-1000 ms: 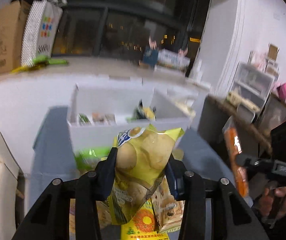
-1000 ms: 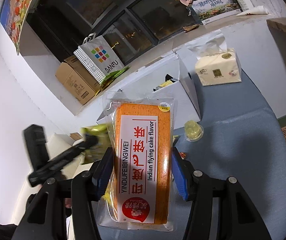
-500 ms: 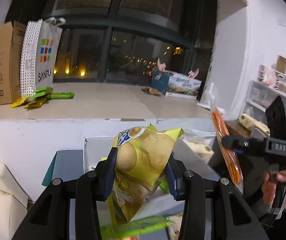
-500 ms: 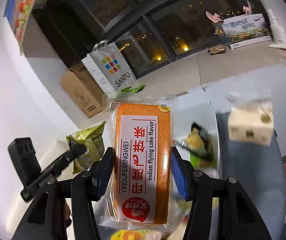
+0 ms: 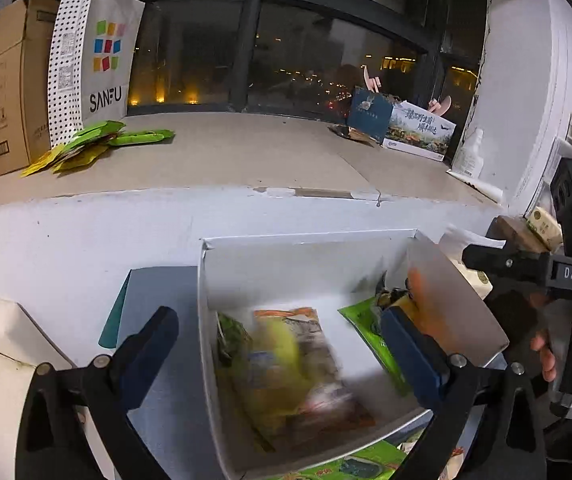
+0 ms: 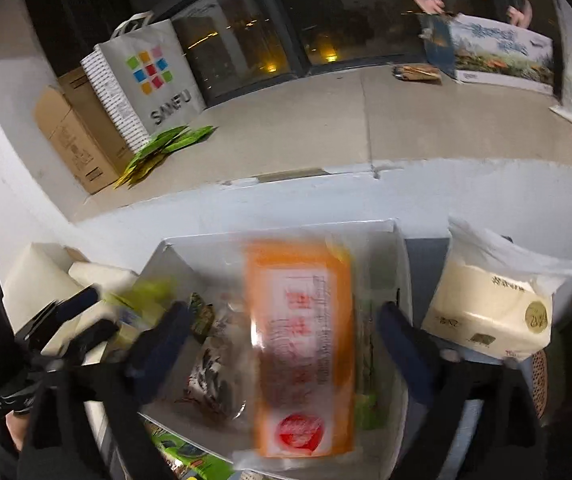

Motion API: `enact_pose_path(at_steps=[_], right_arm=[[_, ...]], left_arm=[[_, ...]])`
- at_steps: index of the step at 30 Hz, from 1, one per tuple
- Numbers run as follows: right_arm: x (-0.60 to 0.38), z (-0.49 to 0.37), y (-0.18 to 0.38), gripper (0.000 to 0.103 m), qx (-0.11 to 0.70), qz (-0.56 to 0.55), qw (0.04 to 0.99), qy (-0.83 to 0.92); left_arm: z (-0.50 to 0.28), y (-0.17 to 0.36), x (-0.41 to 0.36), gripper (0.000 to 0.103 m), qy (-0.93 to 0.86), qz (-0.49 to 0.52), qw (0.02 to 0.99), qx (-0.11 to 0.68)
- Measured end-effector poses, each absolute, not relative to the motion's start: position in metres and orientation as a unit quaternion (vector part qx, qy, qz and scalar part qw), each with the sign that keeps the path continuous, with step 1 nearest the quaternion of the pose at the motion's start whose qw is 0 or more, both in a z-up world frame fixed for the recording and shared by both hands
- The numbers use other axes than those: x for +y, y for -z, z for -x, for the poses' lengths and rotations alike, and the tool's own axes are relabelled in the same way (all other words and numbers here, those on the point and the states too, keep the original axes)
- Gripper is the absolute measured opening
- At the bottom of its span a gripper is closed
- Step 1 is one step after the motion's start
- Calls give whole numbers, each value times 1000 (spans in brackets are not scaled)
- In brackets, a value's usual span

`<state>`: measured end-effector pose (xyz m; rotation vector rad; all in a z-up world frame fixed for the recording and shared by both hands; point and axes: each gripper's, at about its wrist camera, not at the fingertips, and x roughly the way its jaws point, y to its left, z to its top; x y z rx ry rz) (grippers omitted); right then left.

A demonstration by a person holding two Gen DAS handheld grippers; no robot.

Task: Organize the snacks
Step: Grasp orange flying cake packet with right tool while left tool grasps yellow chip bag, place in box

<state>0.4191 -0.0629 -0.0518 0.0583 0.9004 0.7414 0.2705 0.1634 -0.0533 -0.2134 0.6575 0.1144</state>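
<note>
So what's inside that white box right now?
The white box holds a blurred yellow chip bag, an orange cake packet, a green packet and dark wrappers. Whatever lies beneath them is covered.

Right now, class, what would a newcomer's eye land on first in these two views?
The blurred orange cake packet, falling between the right gripper's spread fingers into the white box. In the left view, a smeared yellow chip bag lies inside that box, below the open left gripper.
</note>
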Motion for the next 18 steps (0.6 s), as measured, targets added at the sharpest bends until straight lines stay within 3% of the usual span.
enact_pose_path(at_steps=[8,18], right_arm=[[-76,-405,35,103,396,-48,842,-362],[-121,-315,9,103,342,-27,837,-425]], left_arm=[[-243,40,151,103,-51,83,944,314],[-151,20,107,103,-21,61,959,276]])
